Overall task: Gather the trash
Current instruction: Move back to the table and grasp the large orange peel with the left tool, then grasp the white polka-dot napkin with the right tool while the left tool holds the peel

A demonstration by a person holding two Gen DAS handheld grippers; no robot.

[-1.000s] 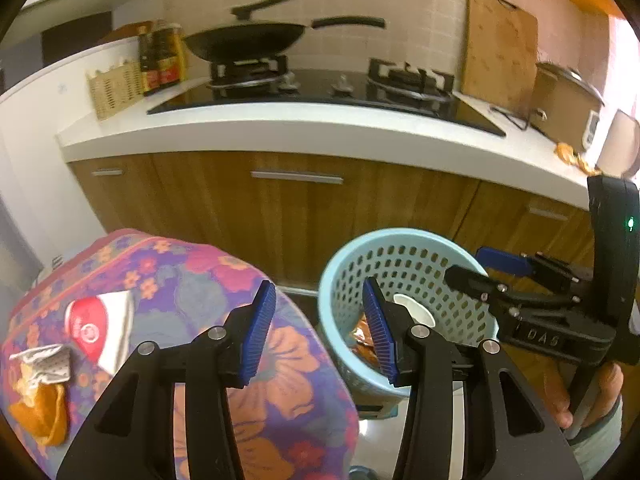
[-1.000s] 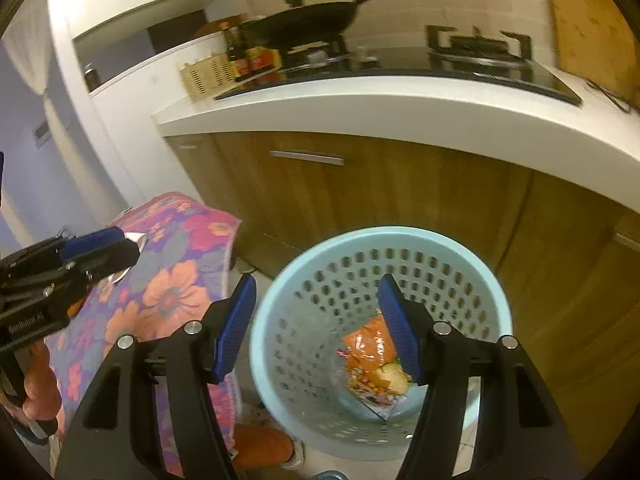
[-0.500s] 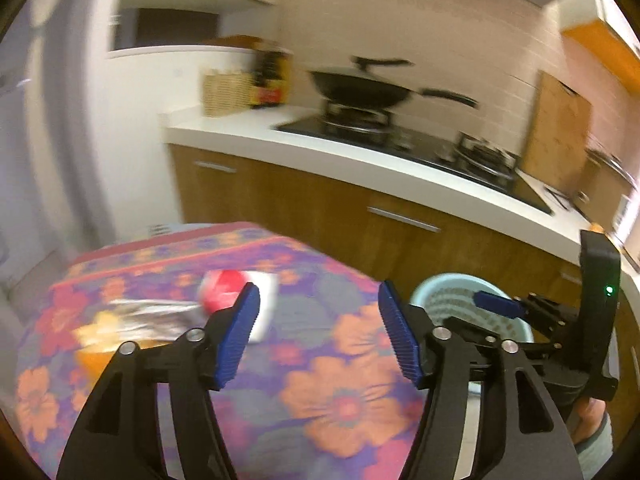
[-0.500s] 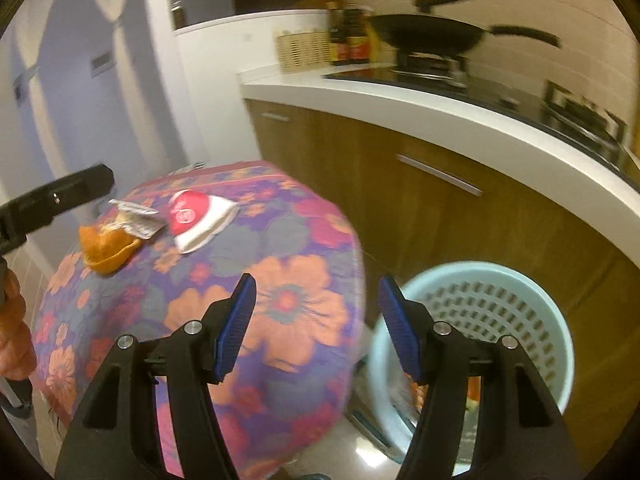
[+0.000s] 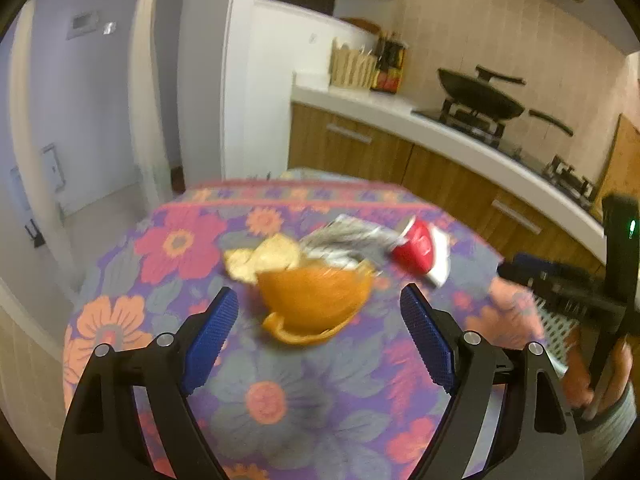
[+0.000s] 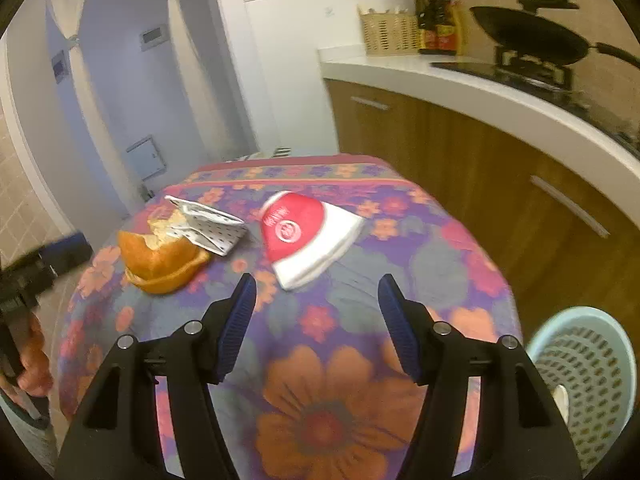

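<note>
Orange peel (image 5: pixel 316 300), the nearest piece of trash, lies on the floral tablecloth (image 5: pixel 280 400), touching a crumpled silvery wrapper (image 5: pixel 348 240); a flattened red-and-white paper cup (image 6: pixel 308 236) lies just beside them. The left gripper (image 5: pixel 320 328), whose jaws have just been opening with nothing between them, faces the peel, probably to straddle it. The right gripper (image 6: pixel 314 320) hangs released and empty, aimed toward the cup. The blue perforated bin (image 6: pixel 588 364) stands beside the table for drop-off.
</note>
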